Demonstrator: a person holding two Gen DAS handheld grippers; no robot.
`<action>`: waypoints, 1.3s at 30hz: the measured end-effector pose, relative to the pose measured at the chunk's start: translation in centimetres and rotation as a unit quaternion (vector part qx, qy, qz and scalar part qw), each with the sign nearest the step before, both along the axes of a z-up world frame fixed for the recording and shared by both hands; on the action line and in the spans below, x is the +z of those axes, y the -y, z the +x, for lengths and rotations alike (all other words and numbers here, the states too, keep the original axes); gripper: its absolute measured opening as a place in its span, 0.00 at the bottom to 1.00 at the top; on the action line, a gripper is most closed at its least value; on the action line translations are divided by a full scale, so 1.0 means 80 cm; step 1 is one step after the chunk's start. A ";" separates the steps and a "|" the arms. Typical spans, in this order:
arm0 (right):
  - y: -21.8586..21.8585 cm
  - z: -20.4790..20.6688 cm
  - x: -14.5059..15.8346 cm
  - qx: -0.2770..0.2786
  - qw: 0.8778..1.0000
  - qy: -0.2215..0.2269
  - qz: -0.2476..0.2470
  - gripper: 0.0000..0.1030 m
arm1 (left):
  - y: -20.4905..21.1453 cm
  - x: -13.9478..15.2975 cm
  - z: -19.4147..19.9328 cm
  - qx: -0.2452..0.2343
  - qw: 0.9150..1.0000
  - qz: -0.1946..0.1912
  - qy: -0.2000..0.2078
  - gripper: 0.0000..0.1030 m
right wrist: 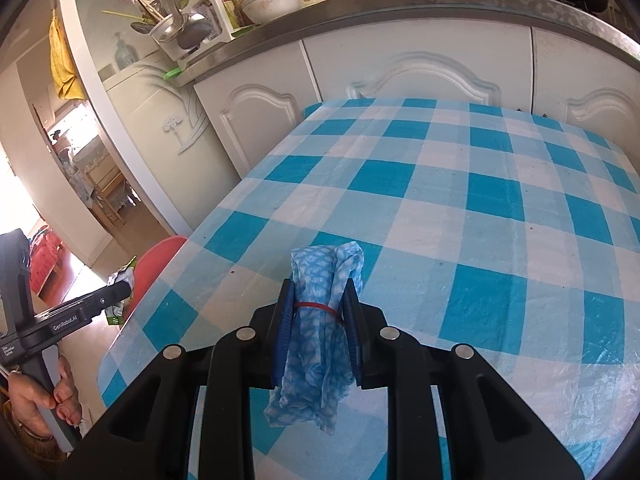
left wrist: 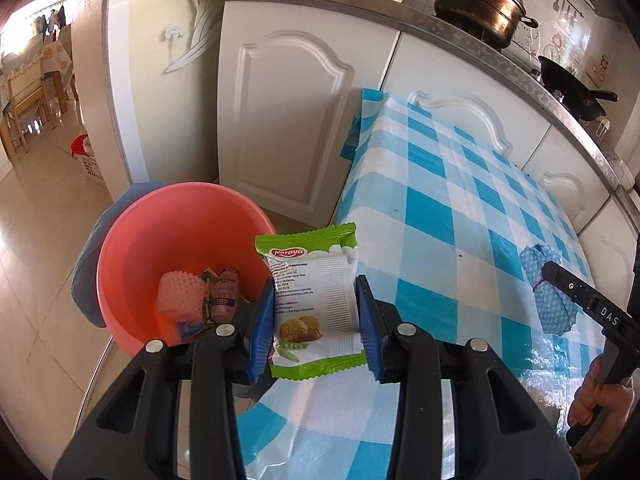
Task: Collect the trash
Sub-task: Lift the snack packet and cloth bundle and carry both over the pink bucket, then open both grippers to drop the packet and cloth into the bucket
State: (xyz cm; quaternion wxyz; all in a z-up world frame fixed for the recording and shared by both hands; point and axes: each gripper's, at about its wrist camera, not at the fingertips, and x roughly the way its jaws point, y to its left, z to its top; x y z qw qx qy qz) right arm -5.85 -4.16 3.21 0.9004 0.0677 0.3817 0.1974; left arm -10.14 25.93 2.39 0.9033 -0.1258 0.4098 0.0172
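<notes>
The left tool (left wrist: 316, 320) is clamped on a green and white wrapper (left wrist: 314, 304), which stands upright between its blue pads at the table (left wrist: 460, 216) edge, just beside the pink bin (left wrist: 168, 220) on the floor. The bin holds other wrappers and a foam net. The right tool (right wrist: 318, 332) is clamped on a blue cloth bundle (right wrist: 320, 344) tied with a red band, held above the checked table.
</notes>
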 end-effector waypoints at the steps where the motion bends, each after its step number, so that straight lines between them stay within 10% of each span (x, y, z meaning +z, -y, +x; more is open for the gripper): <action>1: -0.005 0.000 0.001 0.004 1.000 -0.001 0.001 0.25 | -0.004 -0.001 -0.001 0.003 1.000 -0.001 0.000 0.39; 39: -0.284 0.035 0.070 0.223 0.975 0.002 0.009 0.25 | -0.165 -0.038 0.003 0.103 0.994 -0.028 -0.002 0.39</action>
